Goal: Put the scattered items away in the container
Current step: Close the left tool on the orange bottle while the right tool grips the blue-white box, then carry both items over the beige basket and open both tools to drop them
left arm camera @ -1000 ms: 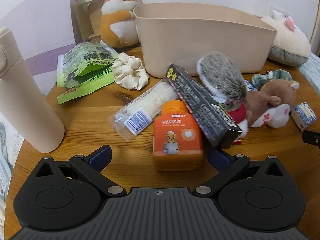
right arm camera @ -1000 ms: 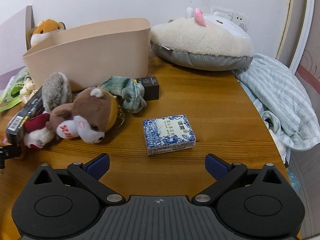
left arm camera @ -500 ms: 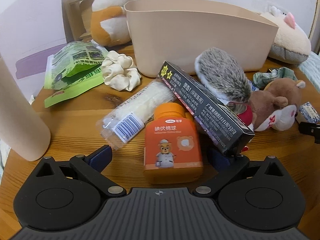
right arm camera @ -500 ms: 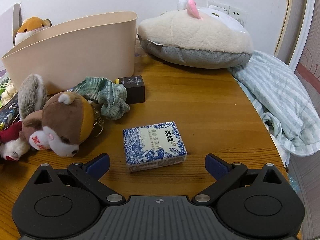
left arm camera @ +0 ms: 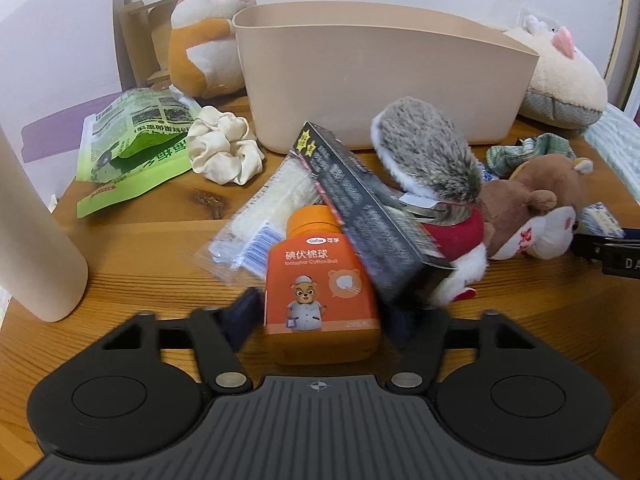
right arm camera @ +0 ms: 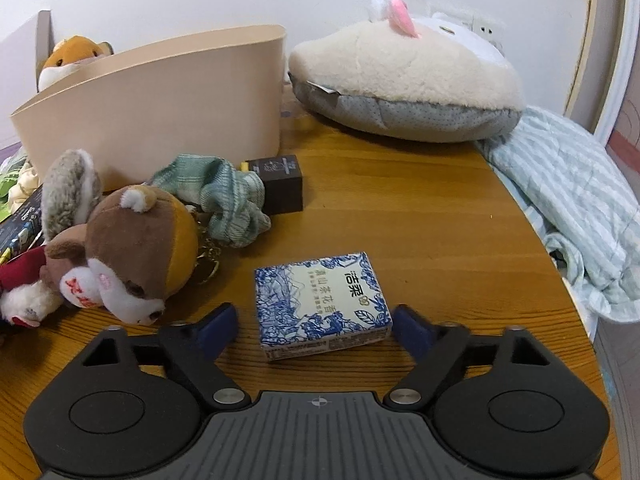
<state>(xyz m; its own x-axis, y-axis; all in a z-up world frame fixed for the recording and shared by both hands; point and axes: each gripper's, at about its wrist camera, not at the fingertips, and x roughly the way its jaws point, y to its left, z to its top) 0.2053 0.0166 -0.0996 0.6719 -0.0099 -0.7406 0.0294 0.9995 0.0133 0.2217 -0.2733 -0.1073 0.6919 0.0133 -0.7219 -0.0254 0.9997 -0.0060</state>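
Your left gripper [left arm camera: 320, 312] has the orange bottle [left arm camera: 320, 280] between its jaws, which have narrowed to just beside the bottle's sides; the blur there (and the black box [left arm camera: 368, 216] leaning over the right pad) keeps you from telling whether the pads touch it. The bottle's base is cut off behind the gripper body. Beyond the jaws lie a clear packet [left arm camera: 264, 216] and a grey-tailed plush [left arm camera: 432, 160], with the beige bin [left arm camera: 384, 80] farther ahead, its inside hidden from this low angle.

Your right gripper [right arm camera: 314, 326] sits low over the table [right arm camera: 420, 208], jaws partly open with the blue-and-white pack [right arm camera: 320, 304] between the tips, small gaps on both sides, nothing gripped. Left of those jaws lies a brown plush [right arm camera: 128, 248]; ahead, a green scrunchie [right arm camera: 224, 196] and a dark cube [right arm camera: 280, 184], partly covered by the scrunchie.
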